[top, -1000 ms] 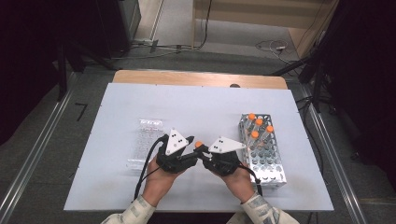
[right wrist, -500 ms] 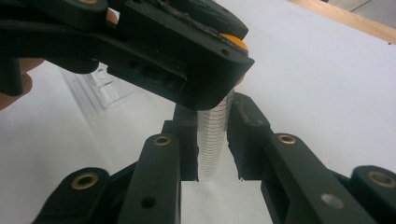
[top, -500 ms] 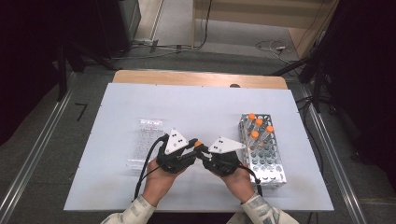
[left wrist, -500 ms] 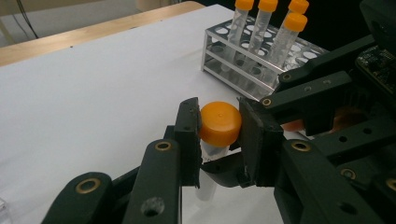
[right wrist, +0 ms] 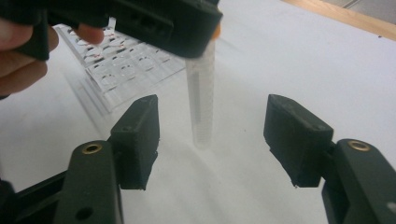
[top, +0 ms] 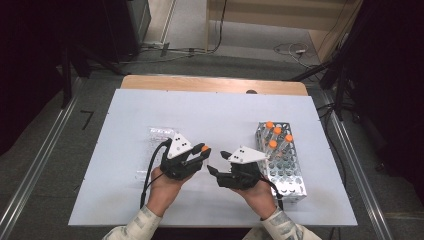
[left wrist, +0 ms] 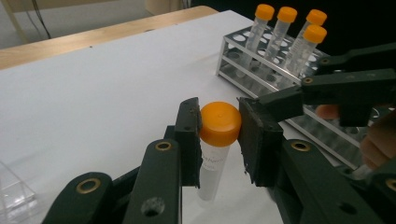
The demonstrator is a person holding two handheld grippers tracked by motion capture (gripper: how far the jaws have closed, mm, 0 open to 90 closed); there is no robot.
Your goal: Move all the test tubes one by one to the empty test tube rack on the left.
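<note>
orange-capped tube [left wrist: 215, 140] hangs upright above the white counter [top: 215, 115], left of the metal rack [top: 292, 172], pinched at its cap in my left gripper [top: 199, 154]. my right gripper [right wrist: 210, 128] sits between tube and rack, jaws wide, tube body between them, untouched. four capped tubes [top: 277, 134] stand at the rack's far end. clear tray [top: 150, 150] lies beyond the tube, away from the rack.

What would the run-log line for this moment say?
left gripper: shut on tube, at its orange cap | right gripper: open, jaws either side of tube | metal rack: four capped tubes
</note>
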